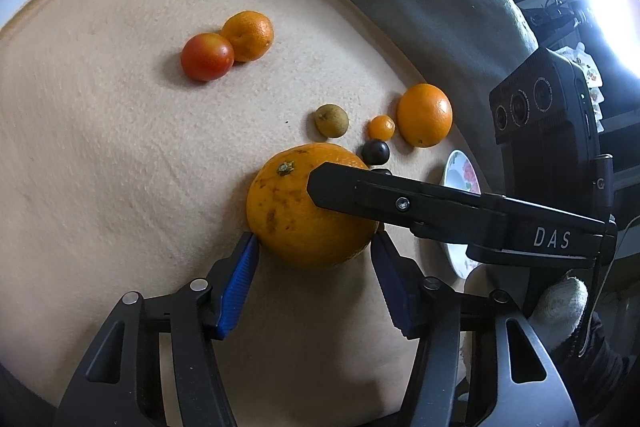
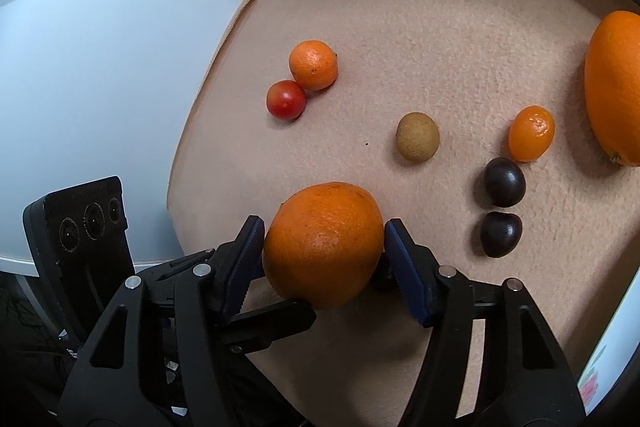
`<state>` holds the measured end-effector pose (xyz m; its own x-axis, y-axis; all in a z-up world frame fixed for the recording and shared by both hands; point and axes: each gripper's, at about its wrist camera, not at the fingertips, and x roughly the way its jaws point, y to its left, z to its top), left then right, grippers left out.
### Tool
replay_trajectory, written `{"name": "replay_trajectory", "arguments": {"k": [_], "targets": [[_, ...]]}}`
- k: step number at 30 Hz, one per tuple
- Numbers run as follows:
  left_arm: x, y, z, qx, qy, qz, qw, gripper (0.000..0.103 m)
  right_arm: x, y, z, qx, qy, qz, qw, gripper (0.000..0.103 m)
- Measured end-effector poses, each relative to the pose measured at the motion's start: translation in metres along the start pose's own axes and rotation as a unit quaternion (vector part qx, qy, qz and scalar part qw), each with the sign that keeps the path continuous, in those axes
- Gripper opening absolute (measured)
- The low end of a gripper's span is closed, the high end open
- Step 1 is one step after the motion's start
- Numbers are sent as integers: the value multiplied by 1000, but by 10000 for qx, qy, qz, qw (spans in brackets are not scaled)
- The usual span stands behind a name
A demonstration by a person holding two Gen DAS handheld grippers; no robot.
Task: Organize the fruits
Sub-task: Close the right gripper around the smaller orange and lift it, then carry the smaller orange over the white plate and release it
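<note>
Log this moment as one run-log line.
left gripper: at big orange | right gripper: at same orange | plate: no fruit seen | other fruits: on blanket
</note>
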<state>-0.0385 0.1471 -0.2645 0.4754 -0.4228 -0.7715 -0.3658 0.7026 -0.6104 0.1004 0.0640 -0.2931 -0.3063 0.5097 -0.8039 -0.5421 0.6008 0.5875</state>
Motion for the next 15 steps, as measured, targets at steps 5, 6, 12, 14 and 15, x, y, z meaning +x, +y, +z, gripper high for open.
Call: {"name": "replay_trajectory", "arguments": {"k": [5, 6, 12, 14, 15], "targets": [[-5, -5, 1, 101, -41, 49, 9999, 57, -7, 2, -3, -25, -66, 1, 10000, 65], [-5, -6, 1, 124, -53, 57, 9999, 57, -9, 3, -3, -29, -84, 4, 10000, 65], [-15, -16, 1, 328, -118, 64, 9994, 57, -29, 4, -6, -50, -248, -1, 9997, 65], [-15, -23, 1, 415, -127, 64, 9990, 57, -37, 3, -8, -26, -329, -8, 9995, 65], [-16, -25, 0, 452, -130, 61, 9989, 57, -41, 1, -10, -14, -364, -10, 9993, 65]]}}
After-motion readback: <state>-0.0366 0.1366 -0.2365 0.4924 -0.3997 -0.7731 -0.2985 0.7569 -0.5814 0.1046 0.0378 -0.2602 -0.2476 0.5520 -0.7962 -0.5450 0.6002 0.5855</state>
